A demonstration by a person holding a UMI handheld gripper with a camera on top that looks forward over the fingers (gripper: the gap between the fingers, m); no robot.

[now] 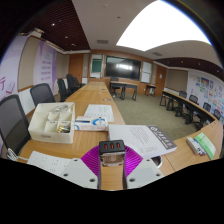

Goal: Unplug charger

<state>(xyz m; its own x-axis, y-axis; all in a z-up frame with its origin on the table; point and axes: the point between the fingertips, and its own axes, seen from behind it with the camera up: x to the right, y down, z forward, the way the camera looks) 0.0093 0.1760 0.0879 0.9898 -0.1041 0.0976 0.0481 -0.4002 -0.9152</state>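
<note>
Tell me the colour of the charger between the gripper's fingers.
Dark grey to black charger, between the gripper fingers; gripper view.

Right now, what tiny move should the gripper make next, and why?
Probably a gentle pull straight back. The hand-held gripper seems to have both fingers already against the sides of the small dark charger, so no more closing looks needed. The charger sits low at the near edge of the wooden table. Its socket is hidden behind it, so pull slowly in case it sticks.

Long wooden conference table (95, 100), black chairs (14, 118)
</note>
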